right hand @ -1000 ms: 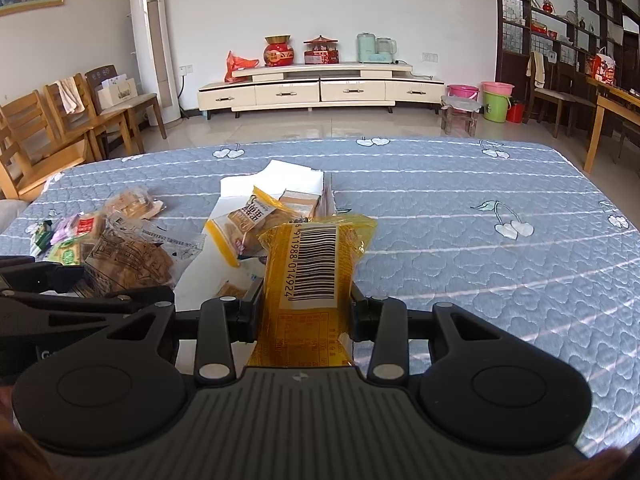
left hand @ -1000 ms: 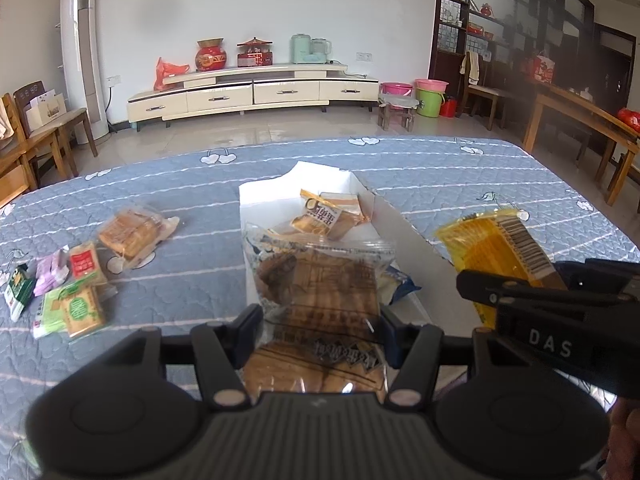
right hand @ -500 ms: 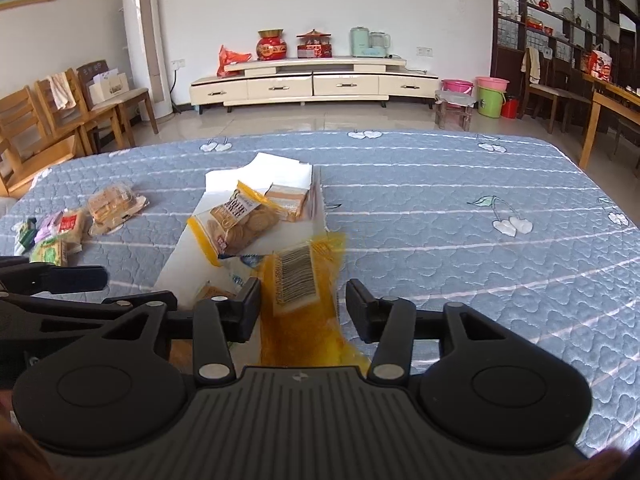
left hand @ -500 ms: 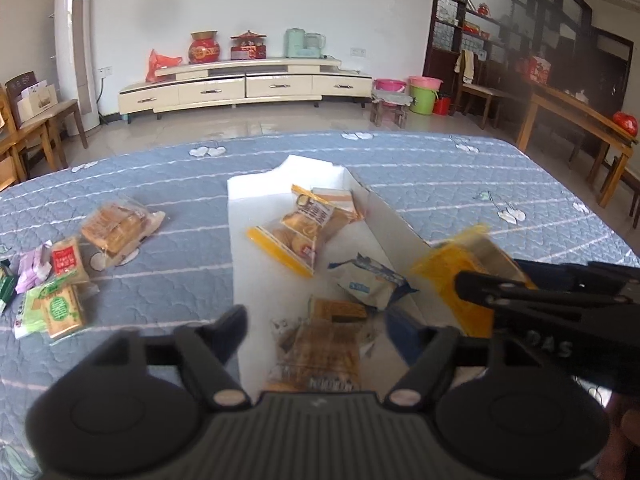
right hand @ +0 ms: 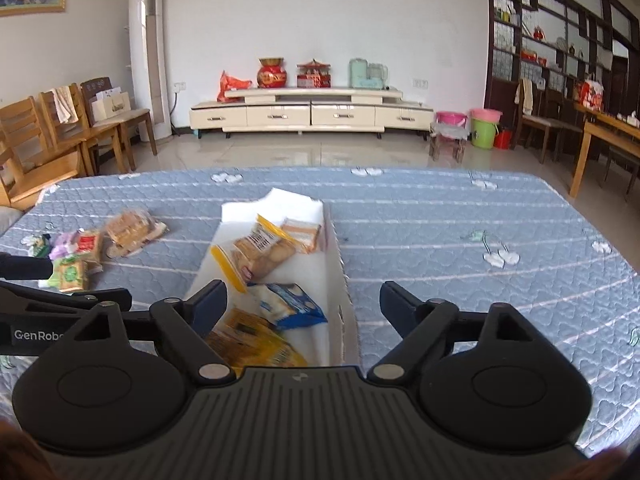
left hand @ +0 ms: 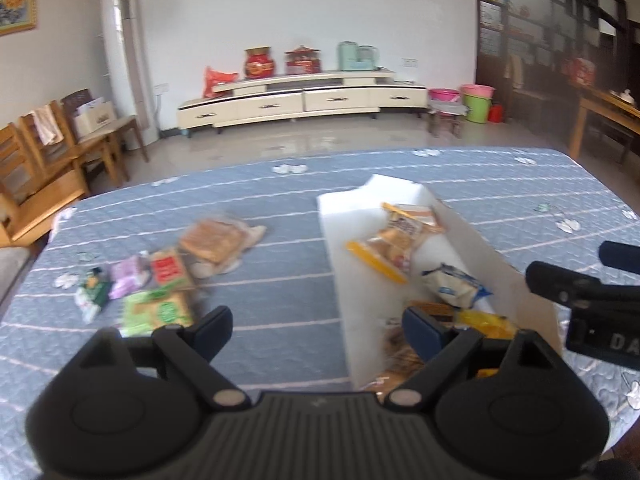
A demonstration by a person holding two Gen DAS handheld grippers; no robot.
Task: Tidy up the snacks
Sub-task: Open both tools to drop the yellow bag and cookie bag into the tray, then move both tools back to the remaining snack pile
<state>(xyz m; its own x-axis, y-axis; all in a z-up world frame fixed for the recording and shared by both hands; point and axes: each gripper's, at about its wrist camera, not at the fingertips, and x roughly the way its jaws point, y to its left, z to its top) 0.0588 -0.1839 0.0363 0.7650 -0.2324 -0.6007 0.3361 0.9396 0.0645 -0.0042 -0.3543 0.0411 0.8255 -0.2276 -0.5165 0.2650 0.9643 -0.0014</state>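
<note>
While both black two-finger grippers hang above the blue quilted counter (right hand: 440,232), neither holds anything. The left gripper (left hand: 316,330) has its jaws standing wide apart, having just been opening, with only bare quilt and the near left edge of the box between them. The right gripper (right hand: 304,304) likewise has its jaws spread wide after just opening, and nothing is pressed between its pads.

The shallow white cardboard box (right hand: 332,264) lies flat on the counter in front of both grippers. Inside it, at the near end, rests a yellow foil snack packet (right hand: 256,344), lying flat just below the right gripper's left finger. Beside it in the left wrist view is a clear packet of brown biscuits (left hand: 400,354), partly hidden behind the left gripper's right finger. Further in lie a blue-and-white wrapped snack (right hand: 292,306), then a clear bag of round cookies with a yellow strip (right hand: 256,254), and at the far end a small orange-edged cracker packet (right hand: 304,234).

To the left of the box, well apart from it, loose snacks lie on the counter: a clear packet of toast-coloured bread (left hand: 218,242), a red-labelled packet (left hand: 168,270), a green-labelled packet (left hand: 160,312) and a small purple sachet (left hand: 126,280).
</note>
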